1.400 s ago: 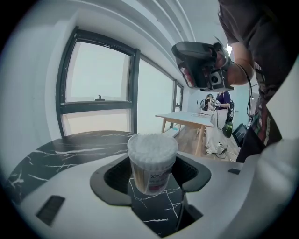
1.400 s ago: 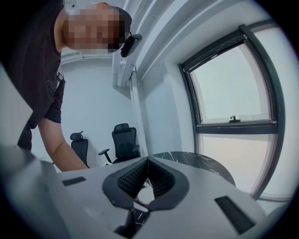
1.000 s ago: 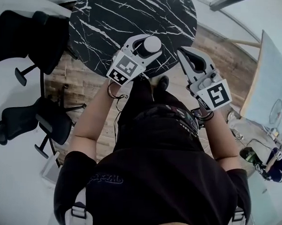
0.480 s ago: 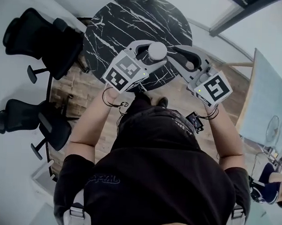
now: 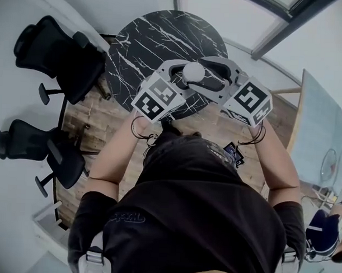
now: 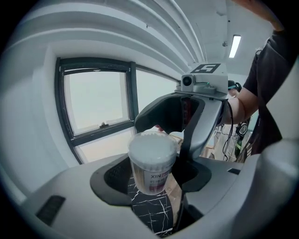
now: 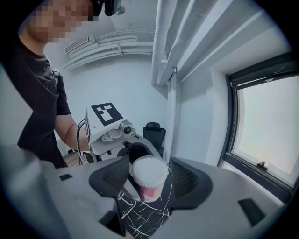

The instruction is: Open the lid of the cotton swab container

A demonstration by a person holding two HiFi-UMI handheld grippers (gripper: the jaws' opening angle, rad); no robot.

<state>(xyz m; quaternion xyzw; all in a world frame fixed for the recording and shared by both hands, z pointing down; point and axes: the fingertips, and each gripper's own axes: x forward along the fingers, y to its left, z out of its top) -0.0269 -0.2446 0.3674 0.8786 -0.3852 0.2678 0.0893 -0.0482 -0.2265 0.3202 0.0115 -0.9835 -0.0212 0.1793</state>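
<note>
1. Two grippers met at the container [image 5: 194,71], which hung in the air over the 6 o'clock edge of the table [image 5: 146,37].
2. The left gripper [image 5: 183,78] reached in from 7 o'clock. Its jaws stood fairly wide but pressed on the container's clear body below the lid [image 6: 153,148], carrying it.
3. The right gripper [image 5: 206,77] reached in from 4 o'clock. Its jaws had just been opening and stood at their widest. The lid sat between them with a gap on each side in the right gripper view, so they gripped nothing.
4. A second before, the right gripper was well apart at the container's 3 o'clock. Since then it had moved in to bracket the top, and both hands looked higher above the table.
5. The lid was still seated, white and flat on the rim.
6. Judged from this, the setup was done, with the body braced and the second pair of jaws placed. What seemed to remain was closing the right jaws on the lid and pulling or twisting it off.
</note>
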